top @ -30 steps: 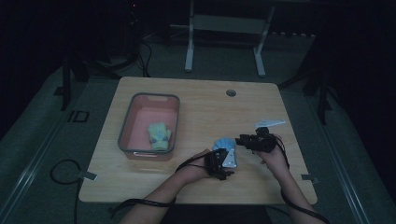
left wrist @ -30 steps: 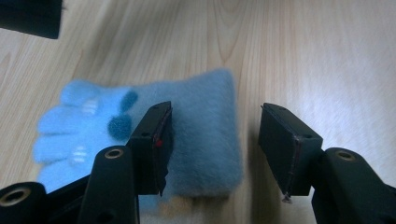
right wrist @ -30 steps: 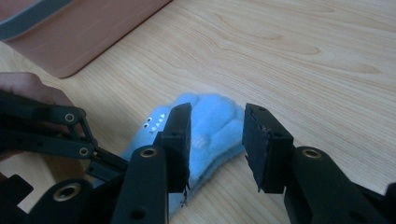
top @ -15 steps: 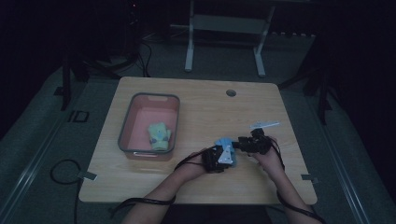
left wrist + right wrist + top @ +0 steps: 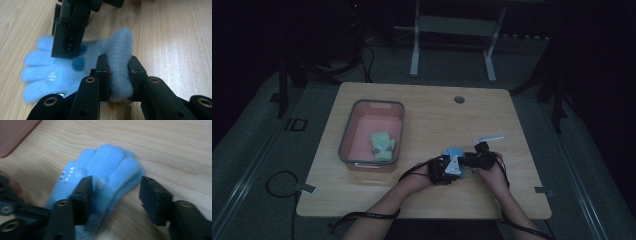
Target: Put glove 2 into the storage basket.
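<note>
Both hands have drawn closer together since a second ago. From the left: pink bin (image 5: 397,131) holding a green glove (image 5: 382,145), then the left gripper (image 5: 119,72) pinching the blue glove's (image 5: 62,72) cuff on the table, then the right gripper (image 5: 115,195), jaws just closing, straddling its fingers unclamped.

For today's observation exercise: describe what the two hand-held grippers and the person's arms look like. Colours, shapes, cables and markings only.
Both the left gripper and the right gripper are black, with blocky flat-faced fingers on rounded links set with brass-coloured rivets. A grey three-cornered plate tops the left one. Thin black cables trail off the table's near edge. The forearms are bare, no sleeves visible.
</note>
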`<state>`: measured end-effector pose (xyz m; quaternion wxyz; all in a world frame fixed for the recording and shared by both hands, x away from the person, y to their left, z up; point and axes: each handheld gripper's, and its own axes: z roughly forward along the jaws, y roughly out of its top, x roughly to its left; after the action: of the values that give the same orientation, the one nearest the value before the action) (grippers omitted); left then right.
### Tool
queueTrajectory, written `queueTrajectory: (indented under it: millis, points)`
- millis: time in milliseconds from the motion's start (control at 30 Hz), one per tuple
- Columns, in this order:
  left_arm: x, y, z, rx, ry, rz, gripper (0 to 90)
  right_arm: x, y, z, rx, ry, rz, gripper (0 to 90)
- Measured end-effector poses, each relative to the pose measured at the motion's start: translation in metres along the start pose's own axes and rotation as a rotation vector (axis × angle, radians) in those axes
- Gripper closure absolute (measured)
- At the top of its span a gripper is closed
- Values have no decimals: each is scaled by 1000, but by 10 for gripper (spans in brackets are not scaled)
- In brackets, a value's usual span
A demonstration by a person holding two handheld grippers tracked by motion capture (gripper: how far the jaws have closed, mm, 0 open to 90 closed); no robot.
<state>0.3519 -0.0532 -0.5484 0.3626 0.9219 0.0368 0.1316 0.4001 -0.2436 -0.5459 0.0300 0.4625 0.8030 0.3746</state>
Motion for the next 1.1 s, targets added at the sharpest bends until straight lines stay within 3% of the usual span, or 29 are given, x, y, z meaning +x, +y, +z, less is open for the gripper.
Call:
queueTrajectory:
  millis: [267, 433, 500, 600, 733, 1100]
  points:
    - [3, -1, 0, -3, -20, -11, 760, 5, 2, 6, 6, 53, 19, 538]
    - [5, -1, 0, -5, -30, -17, 762, 9, 7, 12, 19, 78, 7, 575]
    - [5, -1, 0, -3, -31, -17, 762, 9, 8, 14, 29, 94, 8, 648]
    - [5, -1, 0, 0, -33, -28, 762, 12, 9, 16, 44, 100, -26, 720]
    - [6, 1, -4, 8, -37, -45, 764, 14, 11, 13, 32, 107, -41, 751]
    - [11, 9, -28, 33, -41, -25, 765, 20, 20, 0, -1, 147, -51, 764]
